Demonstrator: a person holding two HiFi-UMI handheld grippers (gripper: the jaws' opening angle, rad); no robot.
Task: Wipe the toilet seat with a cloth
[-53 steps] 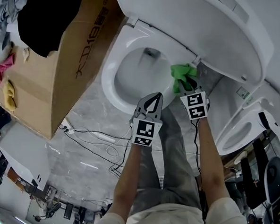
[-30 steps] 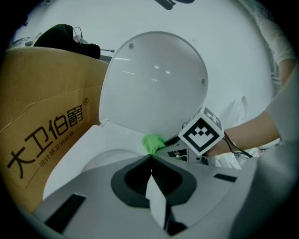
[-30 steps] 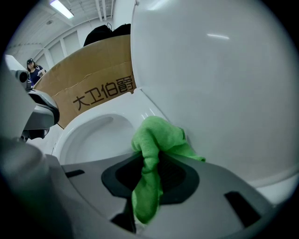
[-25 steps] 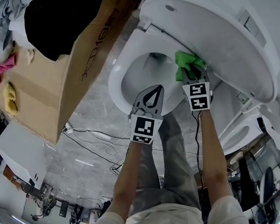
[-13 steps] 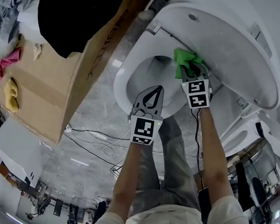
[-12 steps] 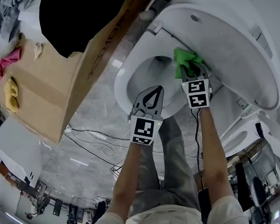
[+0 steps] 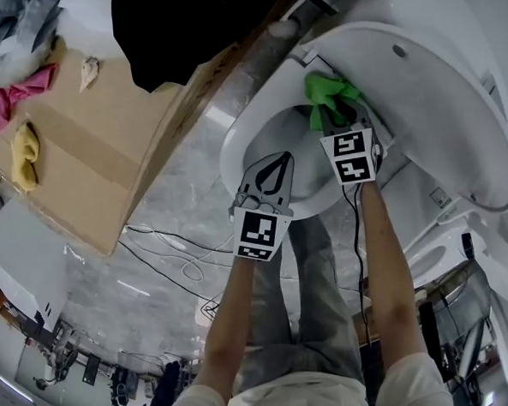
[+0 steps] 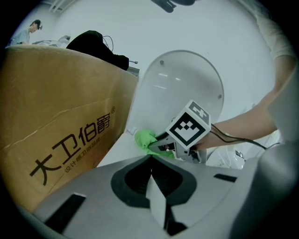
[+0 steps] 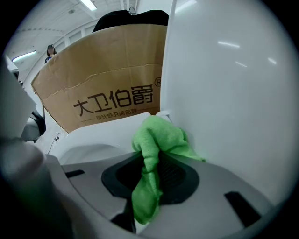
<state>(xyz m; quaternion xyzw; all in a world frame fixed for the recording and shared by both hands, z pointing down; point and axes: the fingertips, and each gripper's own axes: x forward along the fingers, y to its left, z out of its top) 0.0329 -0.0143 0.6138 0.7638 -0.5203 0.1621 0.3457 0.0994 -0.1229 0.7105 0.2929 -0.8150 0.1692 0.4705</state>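
Your right gripper (image 7: 342, 122) clamps the green cloth (image 7: 323, 92). Cloth sits on the toilet seat (image 7: 234, 152) at its back, just beside the raised lid (image 7: 427, 84). Your left gripper (image 7: 276, 164) hovers over the seat's front, jaws together, nothing between them.

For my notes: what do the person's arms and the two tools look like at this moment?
The left tool and right tool are grey, with dark-lined jaws tapering to a point. Each carries a cube of black-and-white square markers. A thin black cable trails from the right tool along the forearm. The forearms are bare, with short pale sleeves above.
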